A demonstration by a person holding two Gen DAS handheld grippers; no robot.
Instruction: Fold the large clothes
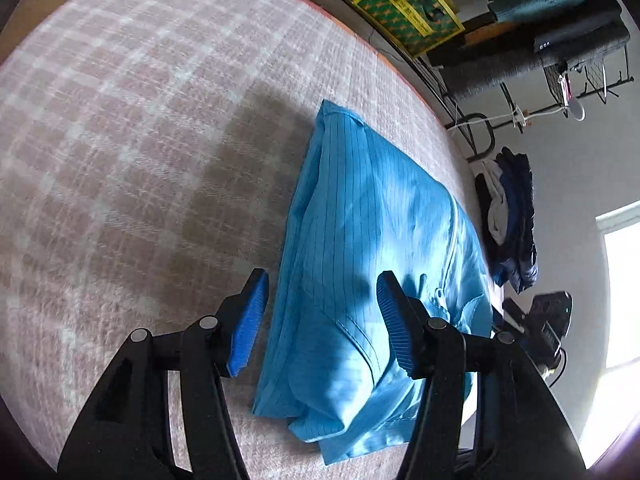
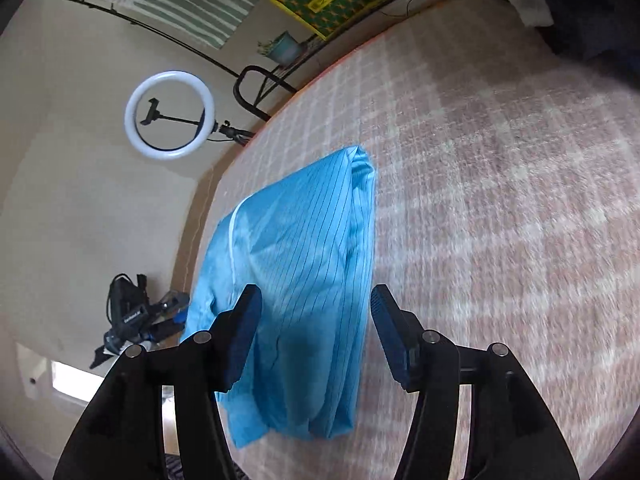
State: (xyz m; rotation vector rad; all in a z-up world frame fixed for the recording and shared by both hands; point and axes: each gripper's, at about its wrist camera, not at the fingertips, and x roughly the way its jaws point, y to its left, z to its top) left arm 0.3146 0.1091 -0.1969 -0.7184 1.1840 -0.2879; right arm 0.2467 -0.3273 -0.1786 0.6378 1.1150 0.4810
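A light blue pinstriped garment (image 1: 360, 240) lies folded into a long narrow bundle on a pink and white checked bed cover (image 1: 140, 140). My left gripper (image 1: 322, 300) is open and empty, hovering above the garment's near end, its blue-padded fingers (image 1: 250, 320) spread across the left fold edge. The garment also shows in the right wrist view (image 2: 304, 260), lying near the bed's left edge. My right gripper (image 2: 316, 312) is open and empty, hovering above the garment's near end with its fingers wide apart.
The bed cover (image 2: 500, 220) stretches wide beside the garment. A ring light (image 2: 170, 114) and a camera rig (image 2: 136, 320) stand on the floor beside the bed. A pile of dark clothes (image 1: 512, 216) and a yellow-green box (image 1: 408, 6) sit beyond the bed edge.
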